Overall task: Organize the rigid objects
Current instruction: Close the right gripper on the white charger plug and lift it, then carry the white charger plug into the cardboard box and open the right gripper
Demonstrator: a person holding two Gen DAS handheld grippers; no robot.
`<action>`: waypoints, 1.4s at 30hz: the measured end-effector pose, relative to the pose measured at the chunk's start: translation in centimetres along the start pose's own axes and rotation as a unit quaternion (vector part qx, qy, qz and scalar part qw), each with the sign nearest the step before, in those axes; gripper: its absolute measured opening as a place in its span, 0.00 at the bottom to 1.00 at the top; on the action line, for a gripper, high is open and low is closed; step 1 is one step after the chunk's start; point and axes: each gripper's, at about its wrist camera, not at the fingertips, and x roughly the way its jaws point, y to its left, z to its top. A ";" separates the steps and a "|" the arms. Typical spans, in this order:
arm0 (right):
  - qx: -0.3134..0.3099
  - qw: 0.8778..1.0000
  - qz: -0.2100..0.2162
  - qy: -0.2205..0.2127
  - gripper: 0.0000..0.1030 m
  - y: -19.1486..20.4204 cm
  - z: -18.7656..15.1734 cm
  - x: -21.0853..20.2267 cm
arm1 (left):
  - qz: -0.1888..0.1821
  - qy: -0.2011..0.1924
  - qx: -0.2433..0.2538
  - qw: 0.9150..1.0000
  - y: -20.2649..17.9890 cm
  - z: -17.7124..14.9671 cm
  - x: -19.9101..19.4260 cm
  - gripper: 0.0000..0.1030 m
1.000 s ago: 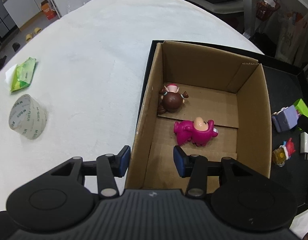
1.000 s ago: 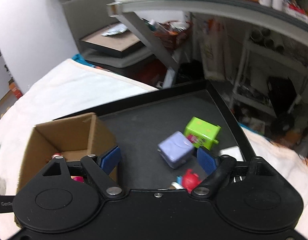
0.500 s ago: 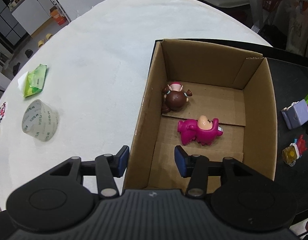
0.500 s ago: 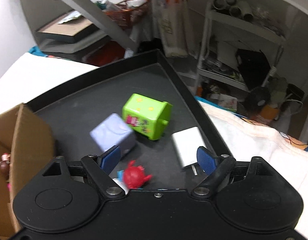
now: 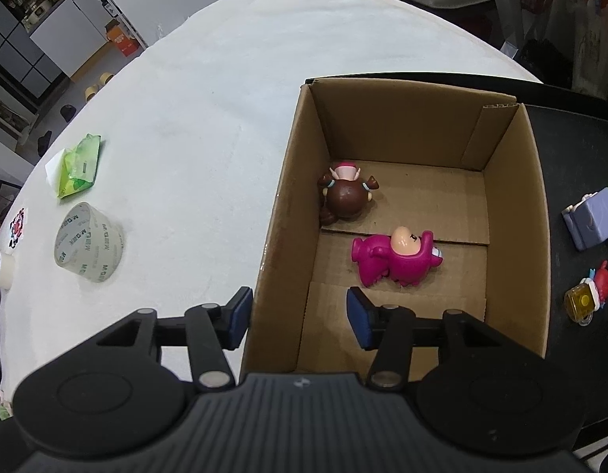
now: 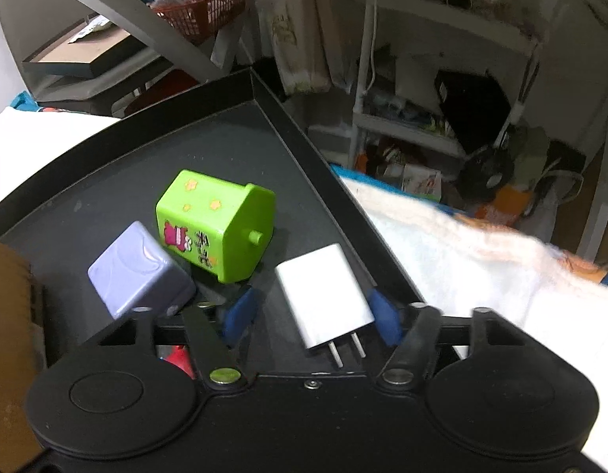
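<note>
An open cardboard box [image 5: 517,236] holds a brown figurine [image 5: 345,197] and a pink figurine [image 5: 398,262]. My left gripper [image 5: 298,317] is open and empty, its fingers straddling the box's near left wall. In the right wrist view a black tray [image 6: 304,157] holds a white charger plug [image 6: 323,295], a green toy house [image 6: 217,224] and a lilac cube [image 6: 140,270]. My right gripper [image 6: 312,317] is open with the charger lying between its fingers. The lilac cube [image 5: 592,222] and a small red and yellow toy [image 5: 588,295] show right of the box.
On the white tablecloth left of the box lie a tape roll [image 5: 89,248], a green packet [image 5: 77,165] and a small white roll [image 5: 0,270]. Shelves and clutter stand beyond the tray's far edge [image 6: 422,79].
My right gripper has swung right and down, from the lilac cube to the white charger, which now lies between its fingers. The left gripper has shifted only slightly over the box.
</note>
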 end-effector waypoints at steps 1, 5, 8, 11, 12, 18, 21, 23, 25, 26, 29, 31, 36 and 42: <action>-0.001 1.000 0.005 -0.003 0.38 0.0 0.0 -0.2 | 0.000 0.000 0.001 1.000 0.0 0.0 0.0 0.50; 0.026 0.998 0.051 0.003 0.35 -0.5 0.1 -0.6 | -0.004 -0.003 0.002 1.000 0.1 -0.1 0.0 0.50; 0.045 0.997 0.067 0.005 0.35 -0.8 0.2 -0.8 | -0.006 -0.004 0.000 1.000 0.3 -0.1 0.0 0.50; 0.051 0.996 0.075 -0.009 0.35 -1.0 0.5 -1.6 | -0.009 -0.007 0.001 1.000 0.3 -0.3 0.1 0.51; 0.052 0.996 0.077 -0.015 0.35 -0.9 0.6 -2.0 | -0.011 -0.008 0.002 1.000 0.4 -0.3 0.1 0.52; 0.053 0.993 0.095 -0.033 0.35 -0.8 0.9 -3.3 | -0.029 -0.009 -0.004 1.000 0.9 -0.3 0.2 0.52; 0.057 0.991 0.114 -0.041 0.35 -0.6 1.2 -4.3 | -0.038 -0.009 -0.010 0.999 1.2 -0.2 0.3 0.53; 0.061 0.988 0.133 -0.043 0.35 -0.4 1.3 -5.0 | -0.045 -0.010 -0.012 0.999 1.4 -0.2 0.4 0.53; 0.057 0.987 0.143 -0.050 0.35 -0.2 1.4 -5.7 | -0.055 -0.010 -0.014 0.998 1.7 -0.2 0.5 0.53; 0.056 0.986 0.147 -0.052 0.35 -0.1 1.5 -5.9 | -0.061 -0.009 -0.017 0.998 2.0 -0.2 0.6 0.53; 0.057 0.984 0.162 -0.053 0.35 0.2 1.5 -6.4 | -0.072 -0.005 -0.024 0.997 2.5 -0.3 0.8 0.53; 0.054 0.983 0.169 -0.055 0.35 0.5 1.6 -6.8 | -0.078 -0.004 -0.025 0.997 2.8 -0.4 0.9 0.53; 0.038 0.979 0.185 -0.069 0.35 2.0 1.8 -8.1 | -0.092 -0.003 -0.025 0.995 3.5 -0.5 1.1 0.53; 0.009 0.973 0.214 -0.085 0.35 4.0 1.8 -9.6 | -0.115 -0.009 -0.032 0.993 4.6 -0.6 1.1 0.53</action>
